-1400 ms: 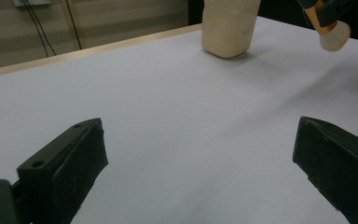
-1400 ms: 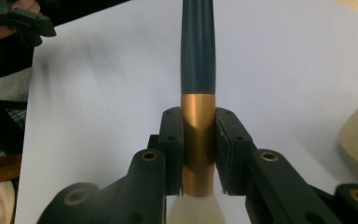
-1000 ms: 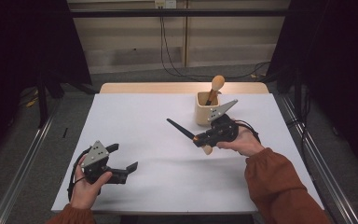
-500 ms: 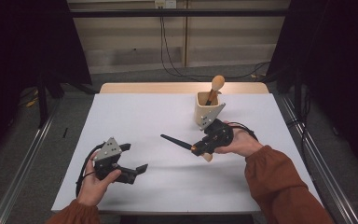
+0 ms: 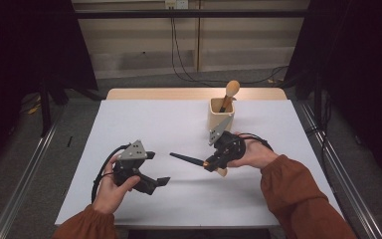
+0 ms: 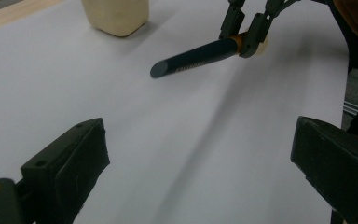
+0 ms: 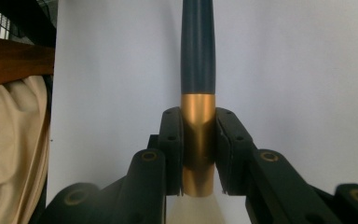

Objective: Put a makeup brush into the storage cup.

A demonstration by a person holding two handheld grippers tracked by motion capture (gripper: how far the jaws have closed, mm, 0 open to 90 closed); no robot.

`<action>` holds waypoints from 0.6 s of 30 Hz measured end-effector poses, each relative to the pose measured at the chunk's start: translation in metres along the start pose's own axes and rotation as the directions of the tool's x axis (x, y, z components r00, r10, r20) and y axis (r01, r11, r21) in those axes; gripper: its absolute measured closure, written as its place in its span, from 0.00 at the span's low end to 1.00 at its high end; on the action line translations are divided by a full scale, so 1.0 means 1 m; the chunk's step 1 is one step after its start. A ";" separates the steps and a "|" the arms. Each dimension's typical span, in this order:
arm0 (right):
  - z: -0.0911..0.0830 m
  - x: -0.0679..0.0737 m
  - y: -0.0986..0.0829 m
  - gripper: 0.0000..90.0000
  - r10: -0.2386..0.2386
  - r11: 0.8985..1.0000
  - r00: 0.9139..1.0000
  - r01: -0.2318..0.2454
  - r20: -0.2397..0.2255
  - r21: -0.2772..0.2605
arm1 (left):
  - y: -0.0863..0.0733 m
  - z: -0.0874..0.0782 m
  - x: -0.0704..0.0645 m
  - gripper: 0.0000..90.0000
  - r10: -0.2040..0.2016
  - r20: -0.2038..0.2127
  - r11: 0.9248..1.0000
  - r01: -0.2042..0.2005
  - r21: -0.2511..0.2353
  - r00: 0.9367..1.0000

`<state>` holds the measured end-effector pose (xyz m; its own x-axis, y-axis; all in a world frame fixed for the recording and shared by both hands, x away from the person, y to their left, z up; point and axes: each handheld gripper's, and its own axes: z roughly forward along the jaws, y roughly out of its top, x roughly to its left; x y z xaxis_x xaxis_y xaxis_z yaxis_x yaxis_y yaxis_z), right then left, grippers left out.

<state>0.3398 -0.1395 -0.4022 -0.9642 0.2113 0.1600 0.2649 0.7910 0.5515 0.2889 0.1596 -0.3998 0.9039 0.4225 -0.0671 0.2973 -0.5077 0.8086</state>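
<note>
Right gripper view: fingers [image 7: 172, 149] clamp the brush's [image 7: 197, 56] gold band.

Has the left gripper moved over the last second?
Yes. The left gripper has shifted right across the table, toward the cream holder, closing on the brush held by the right gripper.

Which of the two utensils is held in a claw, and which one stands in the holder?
The dark-handled utensil is clamped at its gold band by the right claw; the wooden spoon stands in the beige holder.
</note>
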 end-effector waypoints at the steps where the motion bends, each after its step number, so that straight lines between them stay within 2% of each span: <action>1: 0.001 0.000 0.000 0.83 -0.007 1.000 1.000 0.007 -0.002 0.003 | 0.002 0.001 0.000 0.05 0.003 0.001 1.000 -0.003 0.003 1.000; 4: 0.002 0.002 0.002 0.83 -0.013 0.999 1.000 0.014 -0.017 0.037 | 0.006 0.005 0.000 0.05 0.015 0.014 1.000 -0.015 0.027 1.000; 7: 0.005 0.004 0.003 0.83 -0.029 0.998 0.999 0.031 -0.034 0.061 | 0.009 0.007 -0.002 0.06 0.011 0.062 0.999 -0.013 0.042 0.998; 9: 0.006 0.004 0.003 0.83 -0.030 0.997 0.999 0.033 -0.038 0.071 | 0.010 0.010 -0.003 0.06 0.018 0.052 0.999 -0.020 0.046 0.998; 14: 0.009 0.005 0.004 0.83 -0.032 0.995 0.999 0.036 -0.043 0.095 | 0.014 0.015 -0.003 0.06 0.018 0.083 0.997 -0.024 0.072 0.996; 16: 0.009 0.005 0.004 0.83 -0.039 0.994 0.998 0.044 -0.043 0.105 | 0.015 0.017 -0.002 0.05 0.027 0.065 0.997 -0.032 0.072 0.998; 18: 0.010 0.007 0.005 0.83 -0.038 0.993 0.998 0.043 -0.044 0.111 | 0.016 0.018 0.000 0.05 0.015 0.076 0.996 -0.022 0.086 0.997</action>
<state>0.3347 -0.1285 -0.4060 -0.9722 0.1555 0.1750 0.2207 0.8583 0.4634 0.2993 0.1383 -0.3972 0.9290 0.3567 -0.0988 0.3029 -0.5794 0.7566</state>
